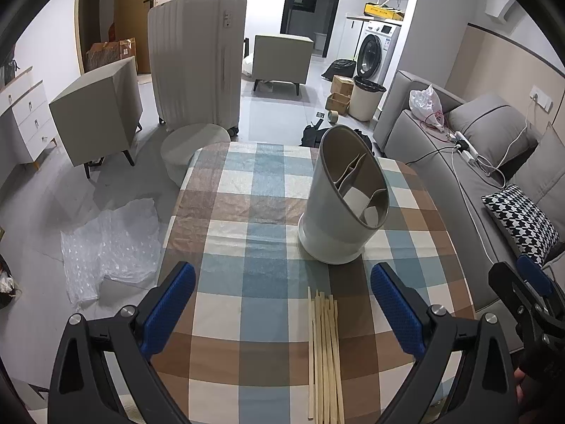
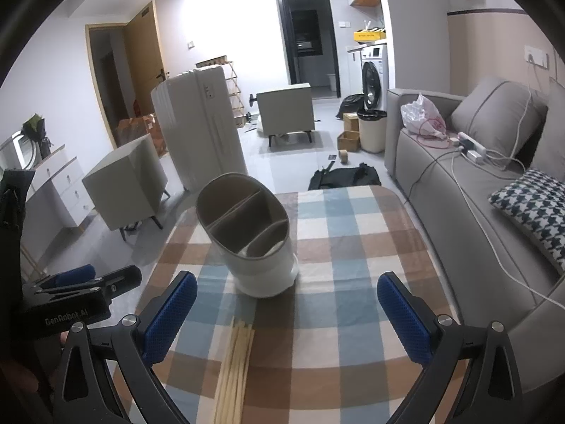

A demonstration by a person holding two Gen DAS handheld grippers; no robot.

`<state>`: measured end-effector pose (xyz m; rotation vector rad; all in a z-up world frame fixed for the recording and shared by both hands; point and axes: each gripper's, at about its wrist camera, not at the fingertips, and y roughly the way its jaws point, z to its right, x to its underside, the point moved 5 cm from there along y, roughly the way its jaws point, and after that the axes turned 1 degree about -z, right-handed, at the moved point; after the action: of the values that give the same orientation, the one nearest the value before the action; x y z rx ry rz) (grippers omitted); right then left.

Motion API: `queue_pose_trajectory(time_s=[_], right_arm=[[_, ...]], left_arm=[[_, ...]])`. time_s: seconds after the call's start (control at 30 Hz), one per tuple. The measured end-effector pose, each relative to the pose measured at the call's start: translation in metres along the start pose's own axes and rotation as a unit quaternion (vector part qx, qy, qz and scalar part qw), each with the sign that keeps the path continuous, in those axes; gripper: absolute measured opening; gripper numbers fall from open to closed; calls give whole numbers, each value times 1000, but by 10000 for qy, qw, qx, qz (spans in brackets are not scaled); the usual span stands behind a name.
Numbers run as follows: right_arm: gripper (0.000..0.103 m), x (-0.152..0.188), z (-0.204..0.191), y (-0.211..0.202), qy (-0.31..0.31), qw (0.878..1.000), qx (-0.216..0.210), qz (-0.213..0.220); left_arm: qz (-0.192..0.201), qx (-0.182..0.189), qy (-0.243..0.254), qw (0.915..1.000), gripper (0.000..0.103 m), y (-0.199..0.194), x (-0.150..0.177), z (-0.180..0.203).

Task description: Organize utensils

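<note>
A grey-white utensil holder point(image 1: 339, 205) with inner dividers stands upright on the checked tablecloth point(image 1: 247, 212); its compartments look empty. A bundle of several pale wooden chopsticks point(image 1: 325, 353) lies flat on the cloth in front of it. My left gripper point(image 1: 282, 304) hovers open above the near table, the chopsticks between its fingers but lower. In the right wrist view the holder point(image 2: 250, 236) sits ahead and left, and the chopsticks point(image 2: 235, 367) lie below my open right gripper point(image 2: 287, 314). The left gripper point(image 2: 81, 293) shows at the left edge there, and the right gripper point(image 1: 529, 296) at the right edge of the left wrist view.
A grey sofa point(image 2: 469, 190) with a houndstooth cushion point(image 2: 529, 208) runs along the table's right side. Beyond the table stand a round stool point(image 1: 192, 148), a white suitcase point(image 1: 197, 60), grey cabinets point(image 1: 95, 109) and a bin point(image 1: 367, 97). Bubble wrap point(image 1: 109, 243) lies on the floor at left.
</note>
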<state>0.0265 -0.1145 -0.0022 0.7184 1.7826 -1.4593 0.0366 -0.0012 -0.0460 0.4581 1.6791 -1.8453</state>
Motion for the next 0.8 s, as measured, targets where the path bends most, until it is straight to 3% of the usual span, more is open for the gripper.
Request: queue_pose_trajectory(time_s=[0.8], right_arm=[[102, 0, 2, -2, 14, 10000, 50, -5]], left_arm=[[-117, 17, -79, 9999, 97, 3, 0, -3]])
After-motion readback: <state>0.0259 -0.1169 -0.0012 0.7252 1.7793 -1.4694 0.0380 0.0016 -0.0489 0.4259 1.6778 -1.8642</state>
